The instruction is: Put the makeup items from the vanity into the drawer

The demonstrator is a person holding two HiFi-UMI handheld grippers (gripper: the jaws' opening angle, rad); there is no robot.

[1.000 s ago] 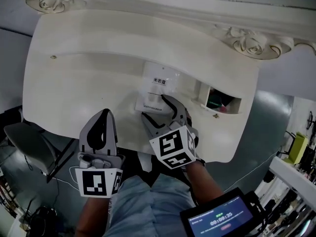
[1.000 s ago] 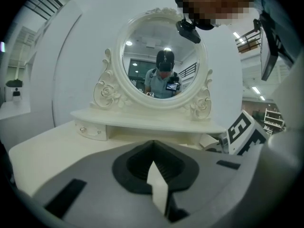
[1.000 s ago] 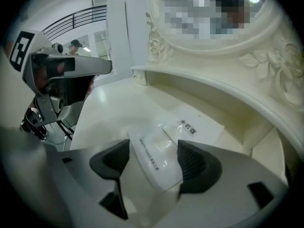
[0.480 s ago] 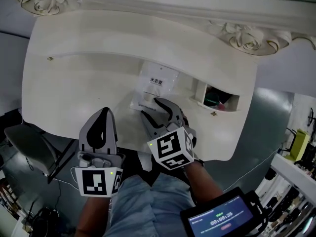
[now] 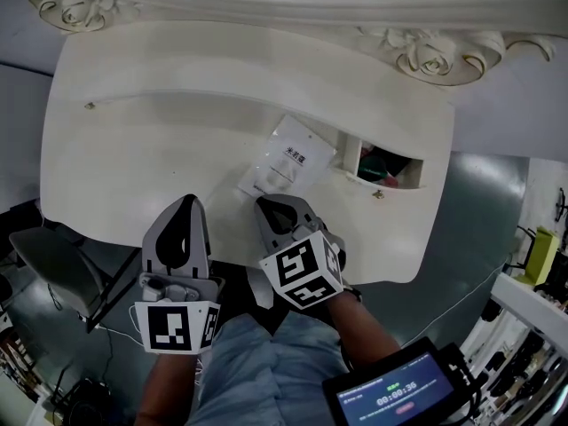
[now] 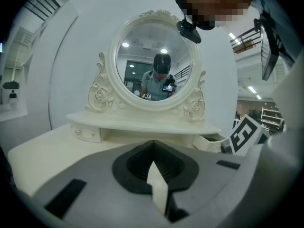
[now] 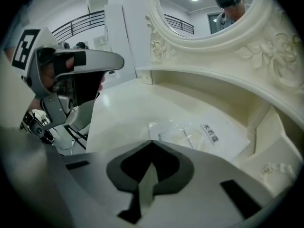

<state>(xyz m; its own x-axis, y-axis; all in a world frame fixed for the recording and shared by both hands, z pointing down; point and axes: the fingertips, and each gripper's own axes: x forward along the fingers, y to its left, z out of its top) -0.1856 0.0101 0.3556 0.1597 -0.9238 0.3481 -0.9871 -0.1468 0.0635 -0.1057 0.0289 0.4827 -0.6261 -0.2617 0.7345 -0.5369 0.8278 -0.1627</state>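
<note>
While both grippers sit at the front edge of the cream-white carved vanity table (image 5: 133, 149) in the head view, the flat clear-and-white plastic sachet (image 5: 288, 162) with a printed label lies tilted on the tabletop. It is just left of the small open white drawer (image 5: 395, 185), which holds green and red items. The right gripper (image 5: 266, 204) points at the sachet's near edge, and the left gripper (image 5: 188, 202) is beside it, apart from the sachet.

In the left gripper view its jaws (image 6: 153, 142) are pressed together on nothing, facing the oval ornate-framed mirror (image 6: 154, 65).

In the right gripper view the jaws (image 7: 152, 141) are together too. The sachet (image 7: 199, 137) reaches right up to their tips, and I cannot tell whether its edge is caught
</note>
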